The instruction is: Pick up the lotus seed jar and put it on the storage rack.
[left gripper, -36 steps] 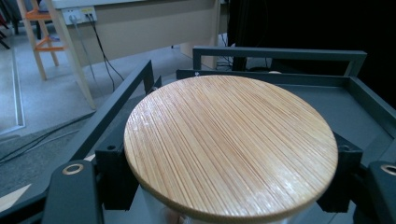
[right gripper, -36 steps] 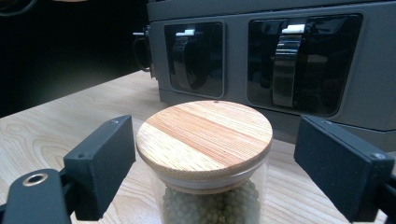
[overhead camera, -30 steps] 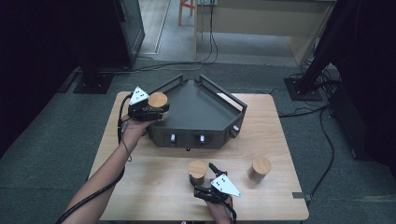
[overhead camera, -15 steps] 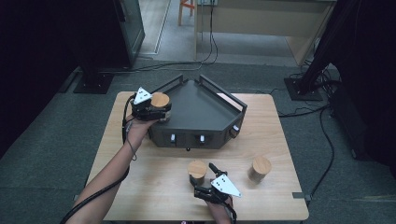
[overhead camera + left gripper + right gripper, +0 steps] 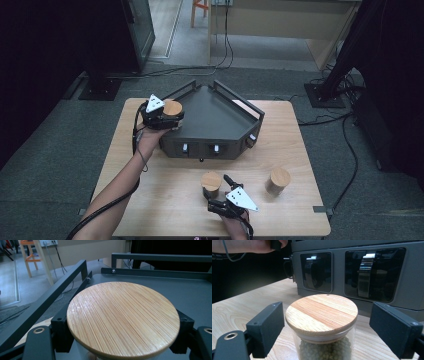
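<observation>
A glass jar with a round bamboo lid [image 5: 173,107] is at the left corner of the dark grey railed tray [image 5: 220,117]. My left gripper [image 5: 169,118] is shut on it. In the left gripper view the lid [image 5: 122,315] spans the gap and both black jaws press against its sides. A second jar [image 5: 211,182], holding green beans under a wooden lid [image 5: 322,311], stands on the table in front of the tray. My right gripper [image 5: 217,190] is open around it, and its jaws stand clear of the glass on both sides [image 5: 329,326].
A third lidded jar [image 5: 277,180] stands on the wooden table [image 5: 150,200] to the right of the bean jar. The tray's front panel [image 5: 364,275] has recessed metal handles. Raised rails [image 5: 45,305] edge the tray. Cables and stand bases lie on the floor beyond.
My left gripper has carried its jar slightly to the right, further over the tray's corner. The right gripper and the bean jar have stayed put.
</observation>
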Tool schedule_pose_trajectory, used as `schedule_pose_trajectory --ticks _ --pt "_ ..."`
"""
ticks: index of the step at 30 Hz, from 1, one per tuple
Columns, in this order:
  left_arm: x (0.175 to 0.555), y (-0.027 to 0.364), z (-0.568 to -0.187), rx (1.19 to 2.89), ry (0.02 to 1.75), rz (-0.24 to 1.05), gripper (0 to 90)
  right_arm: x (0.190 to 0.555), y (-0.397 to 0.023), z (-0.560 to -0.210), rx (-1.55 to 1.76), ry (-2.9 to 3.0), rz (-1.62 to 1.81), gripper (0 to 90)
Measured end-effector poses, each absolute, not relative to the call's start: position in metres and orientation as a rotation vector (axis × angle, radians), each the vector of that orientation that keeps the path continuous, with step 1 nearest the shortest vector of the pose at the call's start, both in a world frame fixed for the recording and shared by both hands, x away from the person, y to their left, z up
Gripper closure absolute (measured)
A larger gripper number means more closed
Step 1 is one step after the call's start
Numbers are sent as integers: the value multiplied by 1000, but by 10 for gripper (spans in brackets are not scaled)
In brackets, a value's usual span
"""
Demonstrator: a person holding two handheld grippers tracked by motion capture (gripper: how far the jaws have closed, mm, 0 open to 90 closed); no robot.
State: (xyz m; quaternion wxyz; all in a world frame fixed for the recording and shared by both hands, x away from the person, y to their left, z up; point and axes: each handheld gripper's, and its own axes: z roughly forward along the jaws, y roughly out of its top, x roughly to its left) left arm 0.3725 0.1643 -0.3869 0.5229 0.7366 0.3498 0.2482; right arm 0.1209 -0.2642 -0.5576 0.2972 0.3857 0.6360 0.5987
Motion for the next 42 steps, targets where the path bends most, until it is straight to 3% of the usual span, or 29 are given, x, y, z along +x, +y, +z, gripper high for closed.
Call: schedule_pose_trajectory --ticks 19,42 --pt "373 174 -393 1754 792 562 186 121 -264 -558 1024 1691 1588 124" --pt "357 184 -397 1747 804 578 186 121 -263 -557 1022 1693 1586 123"
